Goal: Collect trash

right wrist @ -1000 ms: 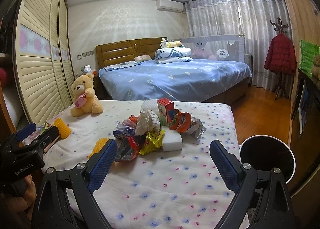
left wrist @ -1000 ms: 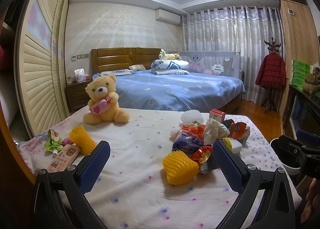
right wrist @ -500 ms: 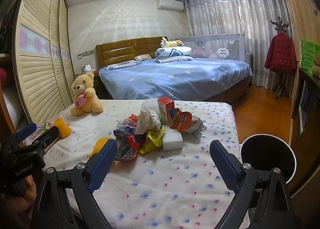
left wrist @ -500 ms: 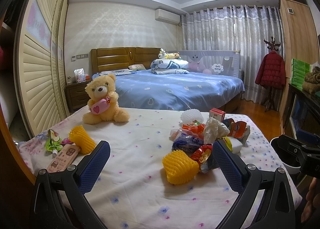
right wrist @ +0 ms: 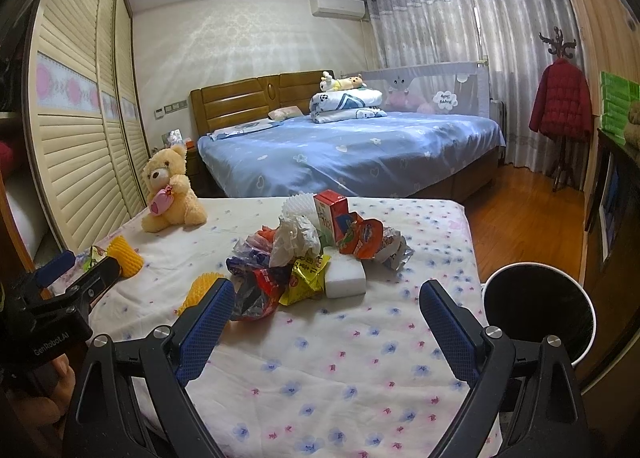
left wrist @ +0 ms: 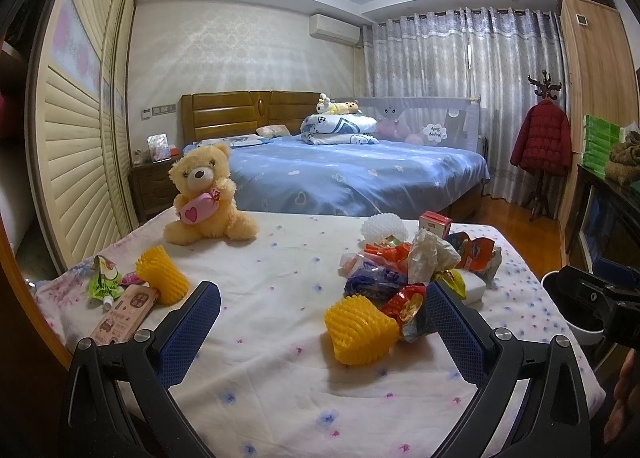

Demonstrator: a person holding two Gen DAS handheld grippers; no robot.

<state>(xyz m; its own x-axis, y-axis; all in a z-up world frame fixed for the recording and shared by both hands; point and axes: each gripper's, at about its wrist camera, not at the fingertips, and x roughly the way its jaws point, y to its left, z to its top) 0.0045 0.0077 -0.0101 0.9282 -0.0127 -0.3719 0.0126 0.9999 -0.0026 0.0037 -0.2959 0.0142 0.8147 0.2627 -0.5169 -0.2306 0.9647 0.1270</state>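
Trash is heaped near the middle of the flower-print desk: crumpled wrappers, a white tissue, a small red carton and a white foam block, all touching. A yellow foam net lies just beside the heap, and another yellow net lies with a green pouch and a pink box at the left edge, well apart. The bin stands off the desk's right side. Both the left tongs and the right tongs are spread wide and hold nothing. It is judged that no piece has been collected yet. Thin wrappers could slip from the pads or drag neighbours off the desk if the heap is pinched carelessly. The teddy bear could be mistaken for trash.
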